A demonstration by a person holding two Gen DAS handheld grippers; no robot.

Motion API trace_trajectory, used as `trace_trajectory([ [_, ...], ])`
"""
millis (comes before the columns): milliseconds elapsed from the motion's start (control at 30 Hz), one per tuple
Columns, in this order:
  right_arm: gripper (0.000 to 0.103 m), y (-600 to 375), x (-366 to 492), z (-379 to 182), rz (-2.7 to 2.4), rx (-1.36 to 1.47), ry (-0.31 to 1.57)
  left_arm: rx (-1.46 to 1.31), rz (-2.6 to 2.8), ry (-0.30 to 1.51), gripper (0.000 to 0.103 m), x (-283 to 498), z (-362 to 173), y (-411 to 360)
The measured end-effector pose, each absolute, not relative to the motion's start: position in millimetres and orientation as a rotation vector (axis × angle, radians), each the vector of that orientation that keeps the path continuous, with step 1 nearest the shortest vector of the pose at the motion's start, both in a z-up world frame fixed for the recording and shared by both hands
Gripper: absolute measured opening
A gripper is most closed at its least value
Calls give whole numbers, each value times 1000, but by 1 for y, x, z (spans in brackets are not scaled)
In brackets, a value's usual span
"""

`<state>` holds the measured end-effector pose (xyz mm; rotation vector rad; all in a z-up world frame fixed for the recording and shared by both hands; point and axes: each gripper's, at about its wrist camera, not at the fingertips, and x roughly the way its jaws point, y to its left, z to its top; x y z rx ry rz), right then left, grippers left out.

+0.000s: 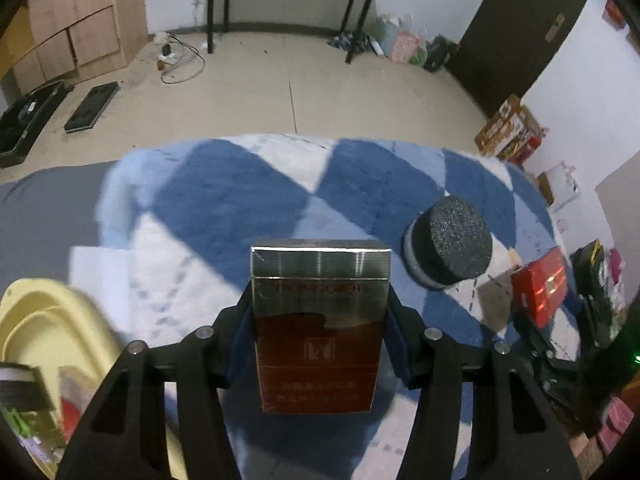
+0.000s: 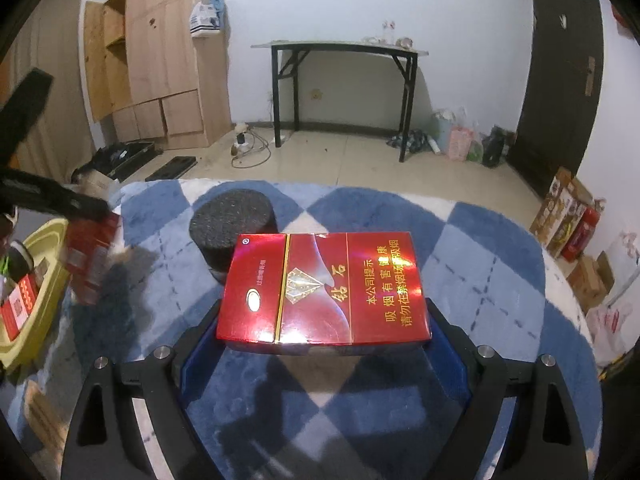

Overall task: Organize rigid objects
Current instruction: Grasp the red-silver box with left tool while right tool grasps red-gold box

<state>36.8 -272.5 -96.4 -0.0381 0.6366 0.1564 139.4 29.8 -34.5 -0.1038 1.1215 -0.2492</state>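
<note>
My left gripper (image 1: 320,296) is shut on a brown and silver cigarette pack (image 1: 318,340), held upright between the blue pads above the blue and white checked rug (image 1: 224,200). My right gripper (image 2: 323,312) is shut on a red cigarette pack (image 2: 324,284), which lies flat and crosswise between its fingers, lifted off the rug with its shadow below. A black round foam puck (image 1: 450,246) stands on the rug between the two grippers, seen as the puck (image 2: 234,220) just behind the red pack. In the right wrist view the brown pack (image 2: 90,256) is blurred, beside the yellow basket.
A yellow basket (image 1: 36,320) with several small boxes sits at the rug's left edge; its rim (image 2: 44,280) shows in the right wrist view. Beyond the rug lie a tiled floor, a black-legged table (image 2: 340,50), wooden cabinets (image 2: 160,60) and boxes along the right wall.
</note>
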Motion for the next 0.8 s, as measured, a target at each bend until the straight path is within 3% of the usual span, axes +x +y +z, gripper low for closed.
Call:
trace_trajectory([
  [200,90,-284,53,-98,143,40,661,-38,-234,1169,58,157,-57,5],
  [400,90,-285,61,-103,143,98,676,-44,-210,1131,68,157,-52,11],
  [633,91,-277,65,-106,153,80,684,-21,-193,1089,69,160,-44,15],
  [800,91,-281,63,-98,145,99,657,-63,-179,1055,55,161,-25,33],
])
